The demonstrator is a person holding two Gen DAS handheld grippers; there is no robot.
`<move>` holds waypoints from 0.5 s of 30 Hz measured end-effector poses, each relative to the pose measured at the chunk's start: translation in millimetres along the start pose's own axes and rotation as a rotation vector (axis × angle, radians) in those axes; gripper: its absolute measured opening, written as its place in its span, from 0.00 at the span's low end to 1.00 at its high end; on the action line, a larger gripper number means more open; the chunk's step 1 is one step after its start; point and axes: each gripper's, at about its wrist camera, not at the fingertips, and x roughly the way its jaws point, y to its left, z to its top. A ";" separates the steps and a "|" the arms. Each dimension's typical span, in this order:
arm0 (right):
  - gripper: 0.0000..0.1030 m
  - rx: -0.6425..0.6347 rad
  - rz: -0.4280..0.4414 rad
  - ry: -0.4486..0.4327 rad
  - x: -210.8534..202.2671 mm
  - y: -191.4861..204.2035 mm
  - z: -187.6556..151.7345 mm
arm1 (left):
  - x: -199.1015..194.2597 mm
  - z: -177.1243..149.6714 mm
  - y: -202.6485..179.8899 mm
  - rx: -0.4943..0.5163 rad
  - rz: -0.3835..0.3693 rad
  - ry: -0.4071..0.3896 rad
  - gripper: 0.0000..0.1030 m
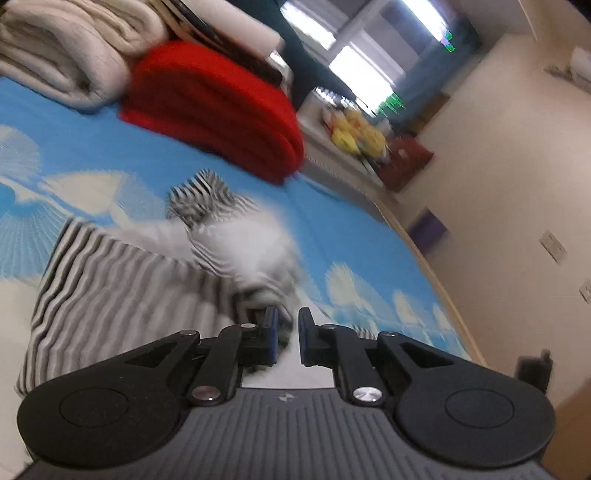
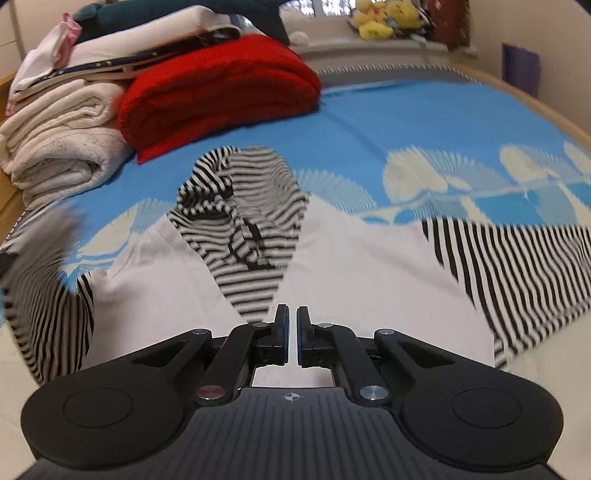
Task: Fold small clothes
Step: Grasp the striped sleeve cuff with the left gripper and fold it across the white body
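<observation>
You have a bed point(image 2: 369, 122) in front of you, covered by a blue spread printed with white fan shapes. Directly on it, spread flat in the near middle, lies a white garment point(image 2: 369, 266) with black-and-white striped sleeves and a striped hood bunched at its far end. At the far left of the bed sits a folded red blanket point(image 2: 221, 88), and just beside it, touching, a stack of folded cream blankets point(image 2: 62, 140). More folded cloth is piled on top of those two.

A home bedroom — blue patterned bed point(image 2: 351, 110), stacked blankets point(image 2: 66, 147), plush toys point(image 2: 384, 18).
</observation>
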 end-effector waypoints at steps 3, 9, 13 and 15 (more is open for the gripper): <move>0.05 0.052 0.004 0.011 -0.4 -7.6 -9.1 | -3.5 1.0 19.0 -0.123 0.104 -0.029 0.25; 0.05 0.179 0.008 0.049 8.6 -27.9 -18.4 | 10.6 7.0 53.5 -0.156 0.368 0.055 0.25; 0.08 0.288 -0.008 0.089 29.6 -51.7 -19.5 | 24.6 12.2 67.2 -0.157 0.404 0.142 0.25; 0.13 0.388 -0.039 0.141 43.2 -68.9 -21.1 | 27.0 12.5 73.7 -0.159 0.412 0.153 0.25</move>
